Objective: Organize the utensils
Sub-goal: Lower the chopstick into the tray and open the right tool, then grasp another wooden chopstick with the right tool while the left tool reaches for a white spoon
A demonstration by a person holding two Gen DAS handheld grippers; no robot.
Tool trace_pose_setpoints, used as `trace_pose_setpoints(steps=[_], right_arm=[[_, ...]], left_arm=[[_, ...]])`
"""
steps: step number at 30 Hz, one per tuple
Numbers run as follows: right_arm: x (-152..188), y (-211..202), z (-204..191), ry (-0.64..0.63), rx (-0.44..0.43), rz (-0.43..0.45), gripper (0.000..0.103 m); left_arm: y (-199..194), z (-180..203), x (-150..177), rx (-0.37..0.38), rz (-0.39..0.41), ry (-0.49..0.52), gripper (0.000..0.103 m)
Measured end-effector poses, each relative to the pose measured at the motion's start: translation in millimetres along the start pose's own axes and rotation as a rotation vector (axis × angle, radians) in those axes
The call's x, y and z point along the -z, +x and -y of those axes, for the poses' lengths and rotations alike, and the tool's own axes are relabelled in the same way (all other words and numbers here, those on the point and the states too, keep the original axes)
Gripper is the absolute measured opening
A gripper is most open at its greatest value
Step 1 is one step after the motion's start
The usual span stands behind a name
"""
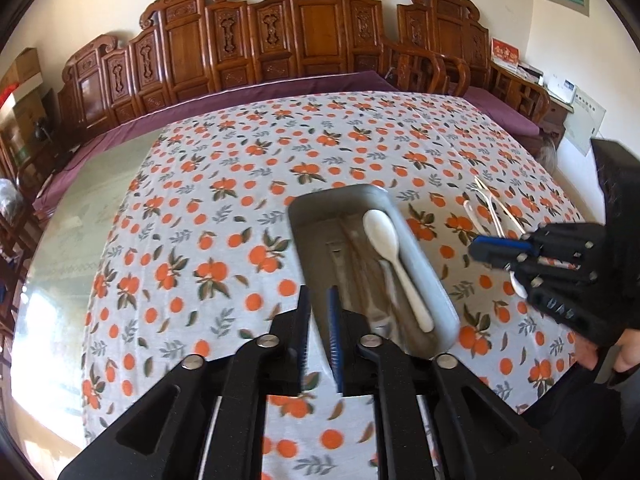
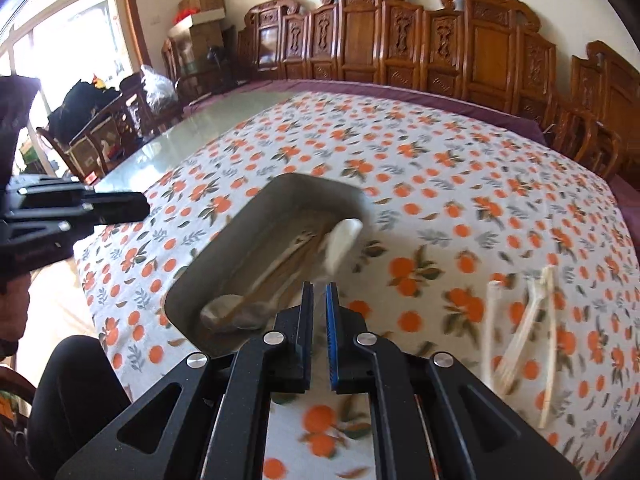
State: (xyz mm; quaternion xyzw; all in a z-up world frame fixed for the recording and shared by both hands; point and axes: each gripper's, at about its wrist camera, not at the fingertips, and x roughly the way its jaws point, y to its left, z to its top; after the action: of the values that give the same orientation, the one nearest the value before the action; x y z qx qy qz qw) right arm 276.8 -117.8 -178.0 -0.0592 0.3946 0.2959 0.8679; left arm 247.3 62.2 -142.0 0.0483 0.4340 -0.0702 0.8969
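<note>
A grey oblong tray (image 1: pixel 430 276) lies on the orange-print tablecloth, holding a white spoon (image 1: pixel 386 248) and other pale utensils. My left gripper (image 1: pixel 318 298) hovers at the tray's near left corner, jaws narrowly apart and empty. In the right wrist view the tray (image 2: pixel 240 220) holds spoons and sticks. My right gripper (image 2: pixel 319 292) is narrowly parted; a blurred white spoon (image 2: pixel 342 242) stands just beyond its tips, and whether it is gripped is unclear. The right gripper (image 1: pixel 500 248) also shows in the left wrist view. Several white utensils (image 2: pixel 528 328) lie loose on the cloth to the right.
Loose white utensils (image 1: pixel 492 208) lie beyond the right gripper in the left wrist view. Bare glass tabletop (image 1: pixel 80 216) lies left of the cloth. Carved wooden chairs (image 1: pixel 304 28) line the far side. The left gripper (image 2: pixel 80 208) shows at the left in the right wrist view.
</note>
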Motion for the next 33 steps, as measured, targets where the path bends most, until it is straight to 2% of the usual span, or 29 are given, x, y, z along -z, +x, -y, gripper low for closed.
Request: trace_pose_setpoints(steps=[9, 15, 18, 20, 33], right_arm=[[16.1, -26.1, 73.6, 0.061, 0.075, 0.035, 0.008], [17.9, -32.2, 120.1, 0.072, 0.137, 0.04, 0.008], [25.6, -32.2, 139.7, 0.085, 0.145, 0.053, 0.022], [30.9, -30.2, 149.8, 0.096, 0.145, 0.059, 0.027], [57.8, 12.9, 201.6, 0.144, 0.199, -0.051, 0.027]], left_arm=[[17.6, 54.2, -13.3, 0.034, 0.001, 0.012, 0.016], [37.6, 86.3, -20.5, 0.072, -0.018, 0.016, 0.022], [46.3, 102.3, -23.1, 0.086, -0.029, 0.029, 0.025], [52.4, 110.9, -25.6, 0.096, -0.034, 0.033, 0.033], [100.7, 163.9, -29.2, 0.148, -0.089, 0.051, 0.038]])
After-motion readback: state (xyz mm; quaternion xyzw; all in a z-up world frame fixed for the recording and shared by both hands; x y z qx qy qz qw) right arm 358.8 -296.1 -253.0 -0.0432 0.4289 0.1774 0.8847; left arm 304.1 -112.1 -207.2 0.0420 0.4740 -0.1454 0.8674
